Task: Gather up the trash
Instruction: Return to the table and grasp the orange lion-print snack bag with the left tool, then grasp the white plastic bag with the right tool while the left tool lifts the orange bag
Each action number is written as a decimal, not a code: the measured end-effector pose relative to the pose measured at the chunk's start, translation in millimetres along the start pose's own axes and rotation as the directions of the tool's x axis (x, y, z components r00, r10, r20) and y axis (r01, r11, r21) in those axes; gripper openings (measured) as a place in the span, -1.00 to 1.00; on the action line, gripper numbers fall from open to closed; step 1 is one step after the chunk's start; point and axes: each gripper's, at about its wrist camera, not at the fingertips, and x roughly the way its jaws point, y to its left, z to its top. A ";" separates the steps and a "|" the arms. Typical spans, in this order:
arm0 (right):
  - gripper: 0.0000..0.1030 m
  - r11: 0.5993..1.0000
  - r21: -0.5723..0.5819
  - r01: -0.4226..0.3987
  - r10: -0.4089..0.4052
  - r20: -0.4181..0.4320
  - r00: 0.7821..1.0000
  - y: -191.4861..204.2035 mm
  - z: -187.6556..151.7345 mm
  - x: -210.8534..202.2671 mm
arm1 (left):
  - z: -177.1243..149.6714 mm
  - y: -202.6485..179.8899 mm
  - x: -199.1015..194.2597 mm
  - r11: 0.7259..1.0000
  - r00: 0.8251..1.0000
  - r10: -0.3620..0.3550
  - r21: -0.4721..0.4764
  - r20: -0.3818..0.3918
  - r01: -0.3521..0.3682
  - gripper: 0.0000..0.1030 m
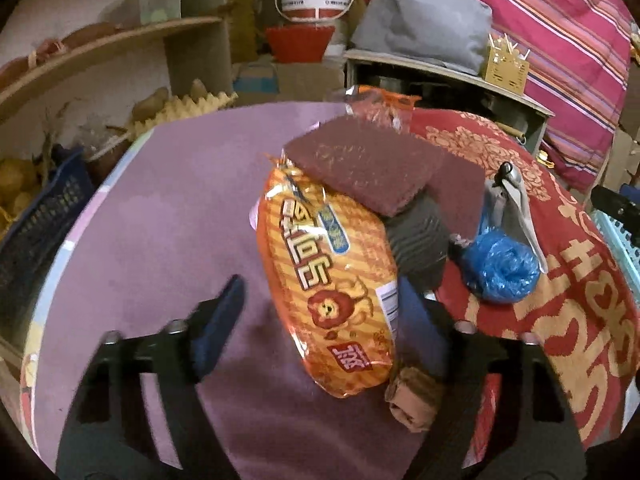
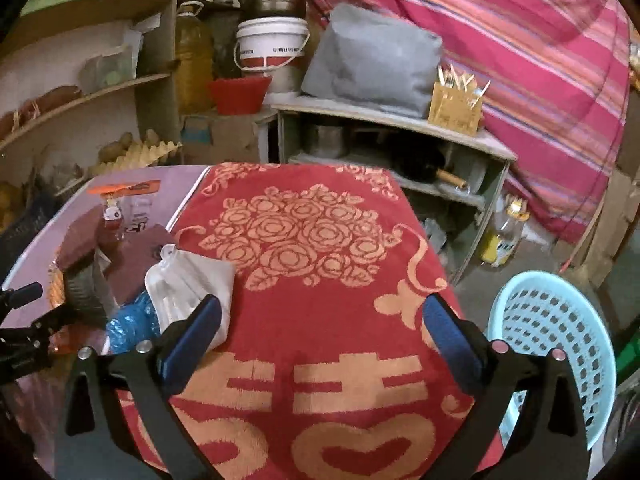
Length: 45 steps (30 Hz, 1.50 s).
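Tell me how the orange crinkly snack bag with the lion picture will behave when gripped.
The orange crinkly snack bag looks thin and glossy, so it will probably crumple and may slip between the pads. It seems puffy, so likely light for its size. The dark red scouring pad rests on its far end and may slide off when the bag is lifted.

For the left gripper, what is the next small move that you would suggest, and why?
Probably close the left gripper on the orange snack bag. The bag's near end already lies between the open fingers, and the pads do not press on it yet. A dark red pad rests on its far end, so lift slowly afterwards. The pale blue basket stands beside the table.
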 end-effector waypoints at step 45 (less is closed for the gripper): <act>-0.56 0.982 0.030 -0.187 0.189 -0.064 0.980 21.1 4.6 14.0 | 20.0 35.2 -56.6 0.997 0.986 0.079 -0.031 0.150 -0.075 -0.80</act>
